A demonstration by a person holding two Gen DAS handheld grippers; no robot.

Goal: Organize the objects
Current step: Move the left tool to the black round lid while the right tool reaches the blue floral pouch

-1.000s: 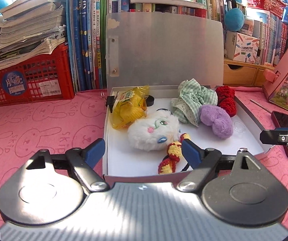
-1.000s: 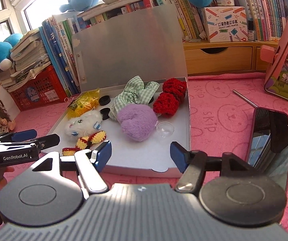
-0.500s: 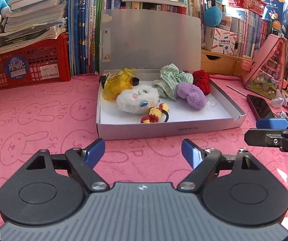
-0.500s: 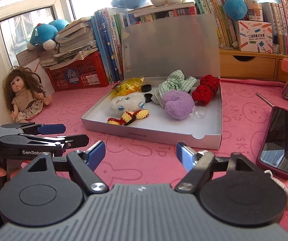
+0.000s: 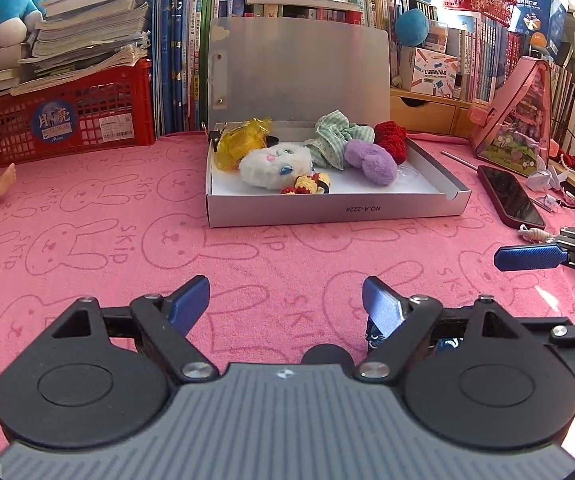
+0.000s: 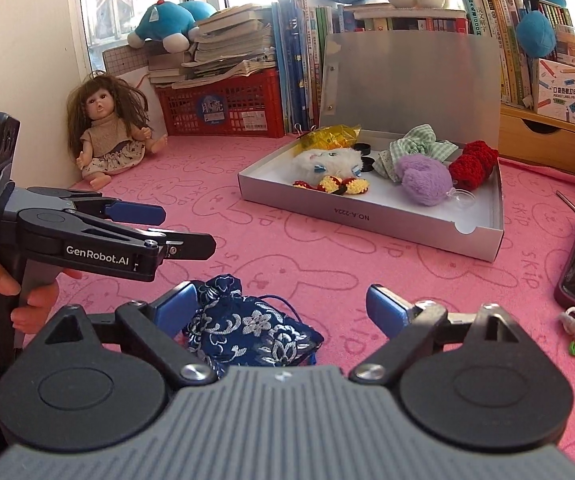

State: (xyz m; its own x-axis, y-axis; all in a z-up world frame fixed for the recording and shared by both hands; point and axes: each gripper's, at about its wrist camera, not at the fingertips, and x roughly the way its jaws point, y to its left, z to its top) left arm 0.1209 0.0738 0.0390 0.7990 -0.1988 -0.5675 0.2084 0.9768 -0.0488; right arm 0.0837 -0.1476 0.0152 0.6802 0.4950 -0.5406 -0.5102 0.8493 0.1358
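both hand-held grippers hang over a pink terry tabletop [image 5: 87, 208] stamped with rabbit outlines. the left hand-held gripper [image 5: 286, 302] has its ribbed blue pads spread wide with only cloth between them. the right hand-held gripper [image 6: 281, 306] is likewise spread; a dark blue brocade pouch [image 6: 247, 330] with silver flowers and a cord drawstring lies crumpled on the cloth between its fingers, up against the left pad, and i cannot tell if it touches.

at 12 o'clock in the left wrist view sits a shallow silver cardboard box [image 5: 327, 210], its flat lid upright against the books. inside: a crinkly yellow plastic packet [image 5: 243, 144] at the back left, a fluffy white plush face [image 5: 275, 164], a small red-and-yellow crochet piece [image 5: 307, 183] toward the front wall, a green gingham scrunchie [image 5: 337, 140], a fuzzy purple scrunchie [image 5: 369, 160] and a knobbly red crochet scrunchie [image 5: 393, 140] at the back right.

a glossy dark phone [image 5: 509, 196] lies at 2 o'clock, a long-haired doll [image 6: 107, 128] at 10 o'clock in the right wrist view.
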